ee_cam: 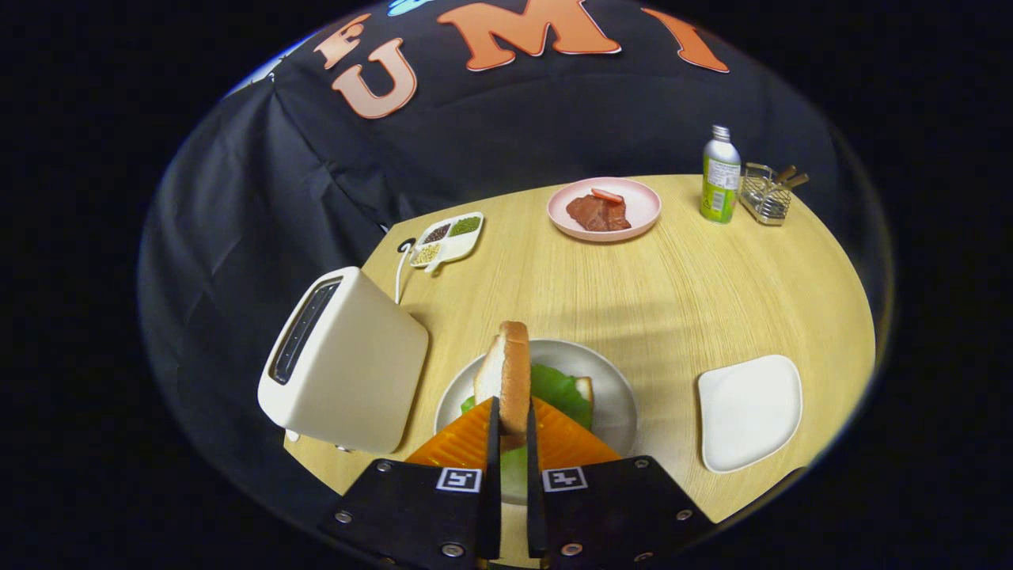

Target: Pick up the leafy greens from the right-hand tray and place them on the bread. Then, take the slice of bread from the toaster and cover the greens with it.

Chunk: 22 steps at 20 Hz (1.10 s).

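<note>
Gripper view: slice of bread (pixel 513 372) is pinched on edge between both fingers, standing upright, crust side up. gripper (pixel 512 431) is closed on it, fingers pressing both faces of the slice.

Slice sits directly above the grey plate (pixel 617 400). On that plate: leafy greens (pixel 563 392) spread over a lower bread slice (pixel 585 387), whose corner peeks out just right of the greens. Held slice is not lying on the greens; whether its lower edge touches them is hidden by the fingers.

Toaster (pixel 344 372) stands just left of the plate, slot facing up-left, cord (pixel 400 273) running from behind it toward the far table edge. White square tray (pixel 749 412) is to the right of the plate, apart from it.

Further out on the wooden table (pixel 688 285): a small divided dish (pixel 448 237) with seeds or beans in compartments, near the cord end; pink plate (pixel 605 208) with reddish meat pieces and a sausage-like bit; green bottle (pixel 720 176) with silver cap; wire basket (pixel 767 194) just beside the bottle, holding utensils with handles sticking out.
</note>
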Motion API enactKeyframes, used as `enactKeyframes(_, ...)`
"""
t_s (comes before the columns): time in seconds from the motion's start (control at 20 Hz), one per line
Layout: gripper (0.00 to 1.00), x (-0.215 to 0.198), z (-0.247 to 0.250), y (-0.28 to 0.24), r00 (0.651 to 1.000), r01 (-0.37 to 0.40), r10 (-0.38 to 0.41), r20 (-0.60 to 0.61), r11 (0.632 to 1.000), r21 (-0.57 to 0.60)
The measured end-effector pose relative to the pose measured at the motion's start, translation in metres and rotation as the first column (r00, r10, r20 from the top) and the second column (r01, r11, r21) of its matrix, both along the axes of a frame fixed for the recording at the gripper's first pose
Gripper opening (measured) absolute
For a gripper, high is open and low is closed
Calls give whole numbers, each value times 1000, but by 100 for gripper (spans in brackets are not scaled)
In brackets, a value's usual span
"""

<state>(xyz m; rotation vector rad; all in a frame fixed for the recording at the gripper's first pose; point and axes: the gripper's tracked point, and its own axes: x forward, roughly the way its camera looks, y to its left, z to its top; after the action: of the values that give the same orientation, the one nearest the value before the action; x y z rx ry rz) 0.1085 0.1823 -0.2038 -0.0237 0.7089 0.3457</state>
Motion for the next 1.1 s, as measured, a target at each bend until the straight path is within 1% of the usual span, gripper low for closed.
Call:
enactKeyframes(0.05, 16, 0, -6, -9, 1000, 11, -11, -11, 1000, -17)
enactKeyframes(0.1, 22, 0, -9, -18, 1000, 24, -24, -14, 999, -36)
enactKeyframes(0.25, 29, 5, -20, -31, 998, 61, -63, -29, 997, -53)
enactKeyframes(0.3, 33, 5, -23, -36, 997, 69, -71, -32, 996, -63)
enactKeyframes(0.35, 35, 5, -26, -39, 996, 74, -77, -35, 994, -78)
enactKeyframes(0.4, 39, 5, -28, -41, 996, 75, -79, -37, 993, -89)
enactKeyframes(0.55, 46, 2, -33, -44, 995, 80, -85, -48, 992, -99)
enactKeyframes(0.6, 51, 1, -32, -45, 995, 84, -89, -47, 991, -100)
enactKeyframes(0.65, 53, 1, -30, -48, 995, 91, -95, -39, 991, -98)
enactKeyframes(0.85, 73, 2, -6, -63, 992, 129, -127, 19, 986, -107)
enactKeyframes(0.9, 83, 3, 3, -67, 990, 140, -136, 42, 984, -113)
enactKeyframes(0.95, 86, 2, 12, -73, 987, 152, -145, 65, 982, -117)
enactKeyframes(1.0, 93, 2, 24, -78, 984, 161, -151, 90, 980, -119)
enactKeyframes(1.1, 98, 1, 49, -88, 976, 183, -166, 142, 976, -119)
